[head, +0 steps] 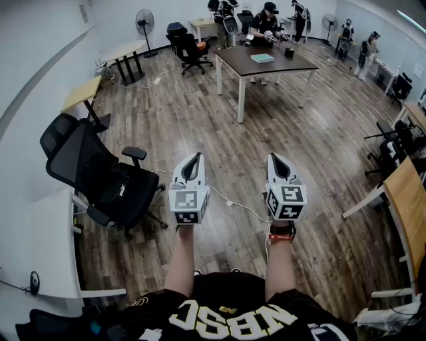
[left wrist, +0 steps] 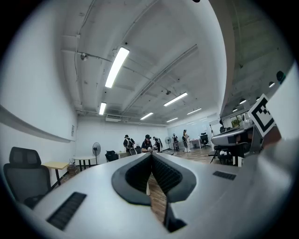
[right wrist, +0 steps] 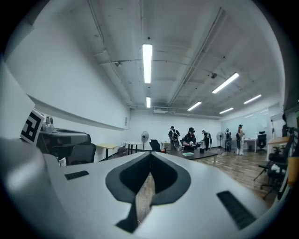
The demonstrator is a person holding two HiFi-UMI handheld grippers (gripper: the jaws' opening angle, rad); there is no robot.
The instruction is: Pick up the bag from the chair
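— How do the claws stand?

— The left gripper (head: pixel 194 157) and the right gripper (head: pixel 277 158) both have their jaws pressed together, tips meeting, with nothing between them. They are held side by side, about level, over the wooden floor (head: pixel 200 120).

— And the bag?

— The black bag (head: pixel 121 190) lies on the seat of the black office chair (head: pixel 66 156). It is off to the left of the left gripper and well apart from it. Farther out stands a dark table (head: pixel 293 63), with people (head: pixel 268 20) behind it.
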